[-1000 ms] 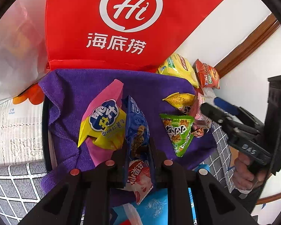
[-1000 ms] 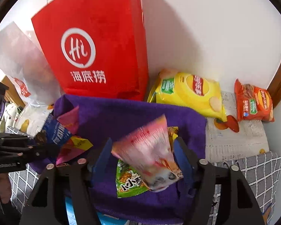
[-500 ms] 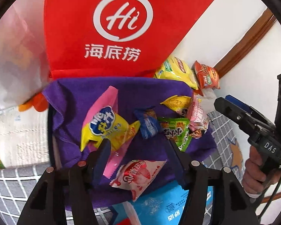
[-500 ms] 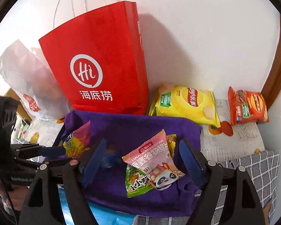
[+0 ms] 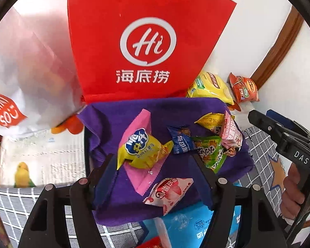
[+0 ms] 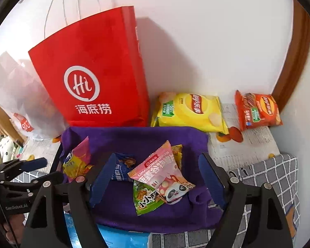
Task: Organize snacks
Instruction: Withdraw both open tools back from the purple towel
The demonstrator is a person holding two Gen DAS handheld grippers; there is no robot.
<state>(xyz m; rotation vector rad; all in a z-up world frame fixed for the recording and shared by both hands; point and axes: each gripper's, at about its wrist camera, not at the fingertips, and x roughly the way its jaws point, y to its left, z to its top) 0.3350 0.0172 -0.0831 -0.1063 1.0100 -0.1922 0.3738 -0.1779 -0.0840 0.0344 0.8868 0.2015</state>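
Both tongs, left gripper (image 5: 153,177) and right gripper (image 6: 155,177), stand wide and empty, the left one's jaws just opening. Blue packet (image 5: 180,141) lies at frame centre on purple cloth (image 5: 117,111), long axis running upper-left to lower-right.

Snack packets (image 6: 162,172) on purple cloth (image 6: 134,140)

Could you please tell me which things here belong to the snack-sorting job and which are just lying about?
Part of the job:
purple cloth
blue packet
pink panda packet
green packet
yellow and pink packet
yellow crisp bag
orange crisp bag

Just lying about:
red bag
white plastic bag
checked cloth
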